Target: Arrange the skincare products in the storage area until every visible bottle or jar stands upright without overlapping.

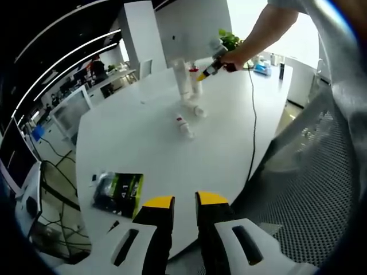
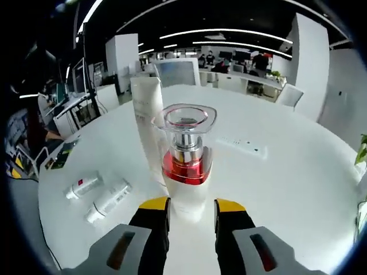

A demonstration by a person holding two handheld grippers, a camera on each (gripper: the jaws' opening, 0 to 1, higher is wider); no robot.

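Skincare products cluster toward the far side of a large white table. In the right gripper view, a pump bottle with a red collar and clear cap stands upright just beyond the right gripper, whose yellow-tipped jaws sit open on either side of the bottle's white base; I cannot tell whether they touch it. A tall white tube stands upright just behind and to the left of it. Two small white bottles lie on their sides to the near left: one with a red label and a plainer one beside it, close together but not overlapping. The left gripper hangs over the near table edge, well apart from the products, its jaws nearly closed with a narrow gap and holding nothing. A dark green packet lies near that edge. In the left gripper view the person's hand holds the right gripper at the cluster. The pump bottle looks top-heavy and rigid, its glossy shell likely slippery, so the lower white body is the safer hold rather than the clear cap, which may pop off. The lying bottles look light and smooth and would likely roll; gripping across the middle of the body seems best before tipping them upright.
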